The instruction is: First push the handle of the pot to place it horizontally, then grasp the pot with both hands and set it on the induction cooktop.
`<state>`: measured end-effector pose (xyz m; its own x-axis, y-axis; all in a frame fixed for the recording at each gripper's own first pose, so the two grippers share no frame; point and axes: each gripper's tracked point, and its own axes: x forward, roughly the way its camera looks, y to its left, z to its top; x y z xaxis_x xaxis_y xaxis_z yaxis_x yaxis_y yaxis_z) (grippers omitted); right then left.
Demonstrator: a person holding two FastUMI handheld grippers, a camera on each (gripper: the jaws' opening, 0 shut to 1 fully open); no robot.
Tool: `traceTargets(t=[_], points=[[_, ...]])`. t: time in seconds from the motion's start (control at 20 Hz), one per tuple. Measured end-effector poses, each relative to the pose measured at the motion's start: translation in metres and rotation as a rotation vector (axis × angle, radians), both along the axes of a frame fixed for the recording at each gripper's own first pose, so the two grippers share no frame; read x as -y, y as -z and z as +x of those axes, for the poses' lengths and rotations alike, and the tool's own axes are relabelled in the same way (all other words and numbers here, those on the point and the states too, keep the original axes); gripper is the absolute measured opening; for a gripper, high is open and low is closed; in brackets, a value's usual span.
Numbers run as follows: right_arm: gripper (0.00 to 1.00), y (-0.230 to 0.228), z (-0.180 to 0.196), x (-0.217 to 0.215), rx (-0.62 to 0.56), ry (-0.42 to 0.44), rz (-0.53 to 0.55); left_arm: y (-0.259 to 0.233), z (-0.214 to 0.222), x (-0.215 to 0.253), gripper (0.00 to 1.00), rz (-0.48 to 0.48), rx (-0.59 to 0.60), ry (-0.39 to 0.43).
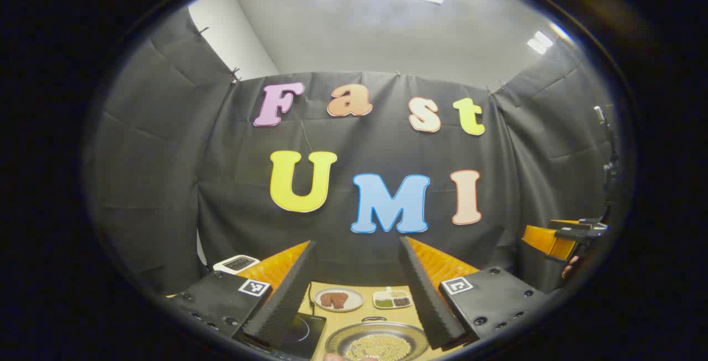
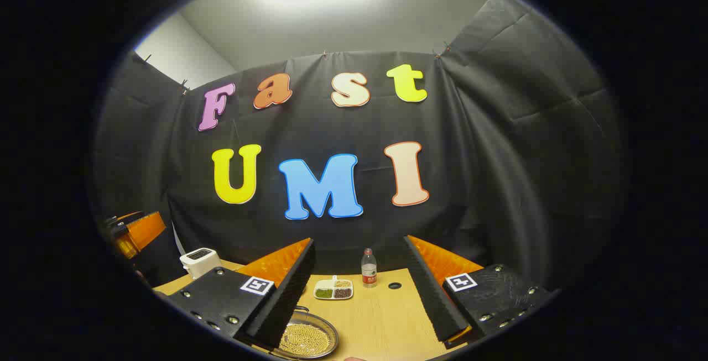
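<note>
The pot (image 1: 378, 344), a shallow metal pan holding small yellowish grains, sits on the wooden table low in the left gripper view, in line with the gap between my fingers. Left of it lies the black induction cooktop (image 1: 303, 332), partly behind one finger. My left gripper (image 1: 358, 245) is held above the table, open and holding nothing. In the right gripper view the pot (image 2: 307, 339) lies at the lower left, half hidden by a finger. My right gripper (image 2: 359, 242) is also open, holding nothing, and raised. I cannot make out the pot's handle.
Behind the pot are a plate of brown food (image 1: 338, 298) and a divided dish (image 1: 391, 298) of beans. A bottle (image 2: 369, 268) stands at the table's back and a white toaster (image 2: 200, 261) at the left. The other gripper shows at each view's edge (image 1: 564, 239) (image 2: 133, 231).
</note>
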<state>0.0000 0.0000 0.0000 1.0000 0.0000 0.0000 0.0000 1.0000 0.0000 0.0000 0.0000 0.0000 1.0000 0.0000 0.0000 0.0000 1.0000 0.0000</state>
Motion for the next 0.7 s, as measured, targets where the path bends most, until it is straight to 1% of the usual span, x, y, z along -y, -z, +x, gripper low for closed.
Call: traceTargets(t=[0.2,0.3,0.35,0.5,0.7], points=[[0.97,0.001,-0.005,0.001,-0.017,0.014,-0.037,0.006,-0.002,0.004,0.99,-0.012,-0.016,0.013],[0.97,0.004,-0.007,0.002,-0.023,0.018,-0.031,0.013,0.0,0.006,0.97,-0.018,-0.032,0.026],[0.97,0.008,-0.007,0.002,-0.033,0.02,-0.026,0.013,0.0,0.006,0.99,-0.015,-0.033,0.03],[0.97,0.015,-0.01,0.005,-0.059,0.024,-0.028,0.011,0.001,0.009,0.99,0.002,-0.027,0.038],[0.97,0.022,-0.011,-0.001,-0.082,0.011,-0.014,0.015,0.002,0.013,0.99,-0.008,-0.035,0.056]])
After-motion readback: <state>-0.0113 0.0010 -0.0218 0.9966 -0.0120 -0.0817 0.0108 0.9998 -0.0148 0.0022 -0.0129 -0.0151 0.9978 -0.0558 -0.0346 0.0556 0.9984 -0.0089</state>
